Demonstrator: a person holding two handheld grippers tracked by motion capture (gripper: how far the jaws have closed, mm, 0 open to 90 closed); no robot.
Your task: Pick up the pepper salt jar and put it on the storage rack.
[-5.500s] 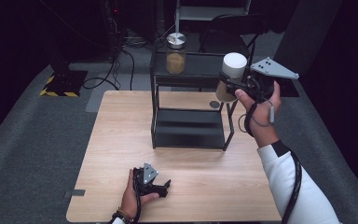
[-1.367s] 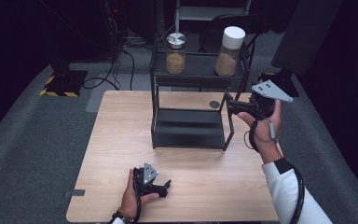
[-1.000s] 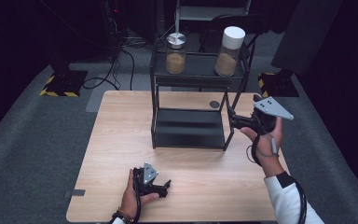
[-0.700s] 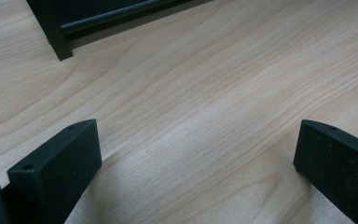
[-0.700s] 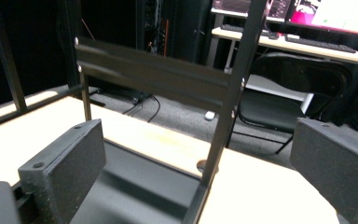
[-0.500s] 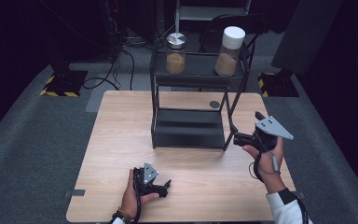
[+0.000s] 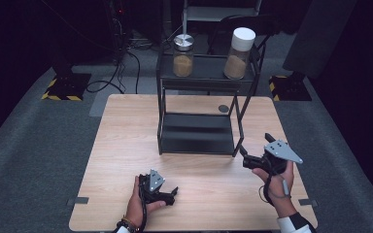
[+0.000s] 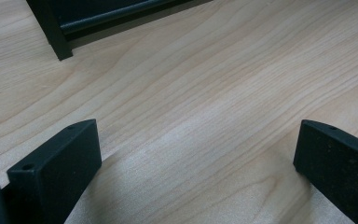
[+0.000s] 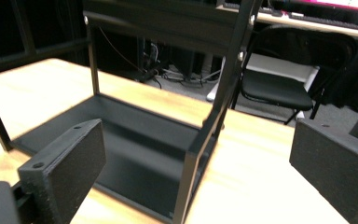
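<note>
Overhead, the pale wood tabletop (image 7: 126, 141) sits on grey carpet in a dark room, with cables on the floor at 11 o'clock and yellow-and-black striped floor blocks at 9 and 3 o'clock. A black two-tier rack (image 7: 199, 131) stands on the far half of the tabletop; its top shelf carries two jars with tan contents, a metal-lid jar (image 7: 183, 48) at the left and a white-lid jar (image 7: 239, 52) at the right, standing apart. A small dark disc (image 7: 223, 108) lies on the wood behind the rack, toward 1 o'clock.

The left hand-held gripper (image 7: 167, 193) lies low on the wood at 6 o'clock; in its own view (image 8: 191, 149) the jaws stand wide apart with bare grain between them and a rack foot at the upper left. The right hand-held gripper (image 7: 243, 154) is held at 4 o'clock, just beside the rack's front right leg, its grey plate uppermost; its own view (image 9: 196, 158) shows the jaws apart, clamping nothing, with the rack's lower shelf (image 9: 135, 140) and a corner post ahead. Beyond the rack there, a black folding chair (image 9: 279, 88) stands on the carpet, a desk edge above it
</note>
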